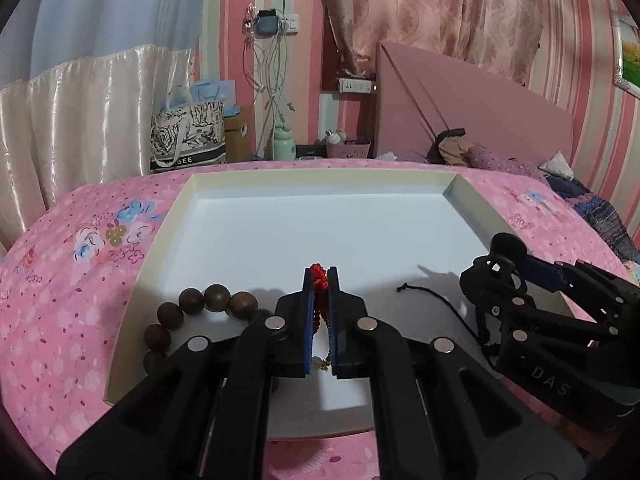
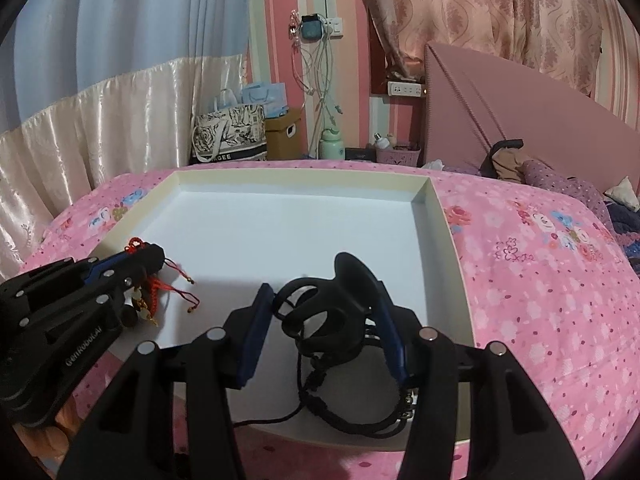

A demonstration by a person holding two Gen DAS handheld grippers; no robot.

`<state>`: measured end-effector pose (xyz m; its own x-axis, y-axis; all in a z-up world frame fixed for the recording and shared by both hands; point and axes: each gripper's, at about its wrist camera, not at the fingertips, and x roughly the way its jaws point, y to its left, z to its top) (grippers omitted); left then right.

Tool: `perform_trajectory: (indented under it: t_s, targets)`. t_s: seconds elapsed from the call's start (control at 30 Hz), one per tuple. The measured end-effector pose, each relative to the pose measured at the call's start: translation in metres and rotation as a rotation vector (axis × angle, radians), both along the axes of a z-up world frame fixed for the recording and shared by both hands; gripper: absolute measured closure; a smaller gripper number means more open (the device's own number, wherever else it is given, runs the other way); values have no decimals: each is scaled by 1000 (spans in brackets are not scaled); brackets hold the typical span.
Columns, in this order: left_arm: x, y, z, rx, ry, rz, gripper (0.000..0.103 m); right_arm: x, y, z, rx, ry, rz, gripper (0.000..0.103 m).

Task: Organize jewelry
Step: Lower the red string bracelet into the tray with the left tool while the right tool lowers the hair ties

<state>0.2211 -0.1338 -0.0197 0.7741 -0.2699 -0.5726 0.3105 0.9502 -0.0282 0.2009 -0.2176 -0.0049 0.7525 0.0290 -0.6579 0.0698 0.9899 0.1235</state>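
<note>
Both grippers hung low over the near end of a shallow white tray [image 1: 460, 188] that lay on a bed with a pink flowered cover [image 1: 60, 280], and each carried a piece of jewelry. The left gripper [image 1: 320, 276] was clenched on a red braided cord bracelet [image 1: 318, 272]; the cord ran lengthwise between the blue pads, its knotted end poking out past the fingertips and a pale bead and small gold charm dangling near the base of the fingers. In the right wrist view its loose red tassels [image 2: 180, 292] trailed onto the tray floor just beside that gripper. The right gripper [image 2: 324, 300] stood about half spread, grasping a black ring-shaped pendant on a black cord [image 2: 336, 300]; the pendant seemed to bridge the gap between the pads, though contact on the left pad was hard to confirm, and the cord drooped in loops beneath it to the tray's near edge. A string of dark wooden beads [image 1: 192, 308] already lay in the tray's near left corner, immediately left of the left gripper. The relation that mattered was straight down: each piece was over bare tray floor, the red one left of centre, the black one right, well apart. My judgement was that letting go was the step in hand, and the red cord's long axis, aligned with the fingers, would likely make it lie pointing toward the tray's far wall.
</note>
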Motion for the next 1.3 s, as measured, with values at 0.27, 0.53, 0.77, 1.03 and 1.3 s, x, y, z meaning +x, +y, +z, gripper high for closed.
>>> perform_trajectory:
  t_s: [0.27,0.53,0.77,1.03,1.3]
  targets:
    - [10,-5,-2,-4,38,18,100,3,4,1,-21,16,-1,52]
    - [24,-5,-12,-21,109,33,100,7,-2,-3,0,42,-20,52]
    - [24,-10,-12,-9,103,35,100,9,2,-5,-15,51,-14,52]
    - [24,-7,-16,-6,115,38,99,12,1,-7,-10,62,-21,52]
    - [34,-8,-23,-6,163,37,99,16,6,-9,-29,82,-22,51]
